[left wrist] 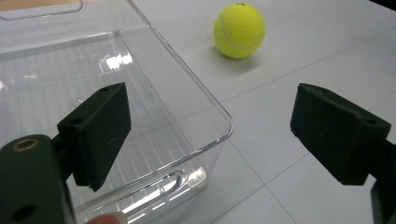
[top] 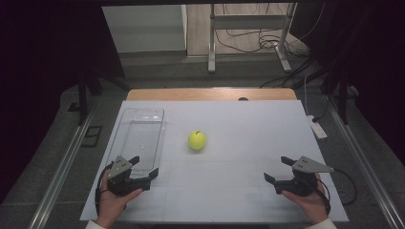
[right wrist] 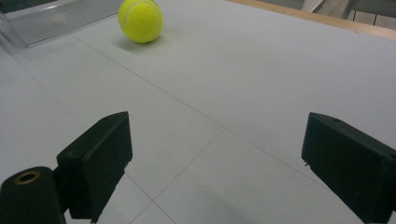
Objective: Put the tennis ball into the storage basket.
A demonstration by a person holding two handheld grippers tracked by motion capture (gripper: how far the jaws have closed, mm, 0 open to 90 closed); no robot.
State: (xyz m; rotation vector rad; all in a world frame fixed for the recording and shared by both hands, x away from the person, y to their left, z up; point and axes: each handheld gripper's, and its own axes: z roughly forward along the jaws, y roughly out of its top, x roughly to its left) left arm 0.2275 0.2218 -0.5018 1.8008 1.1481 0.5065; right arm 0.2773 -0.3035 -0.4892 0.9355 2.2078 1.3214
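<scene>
Black foam pads line both pairs of jaws. The left gripper (top: 142,168) sits at the near left of the white table (top: 239,191), held in the person's left hand (top: 114,200); its jaws stand spread with nothing between them, one pad over the near right corner of the clear plastic bin (top: 125,133). The right gripper (top: 278,170) rests at the near right — jaws likewise spread and empty, aimed toward the table's middle. Farther in, the yellow tennis ball (top: 197,140) lies on the table surface near its centre, just right of the bin and apart from it — well clear of both grippers. The bin extends toward the far left, upright.
</scene>
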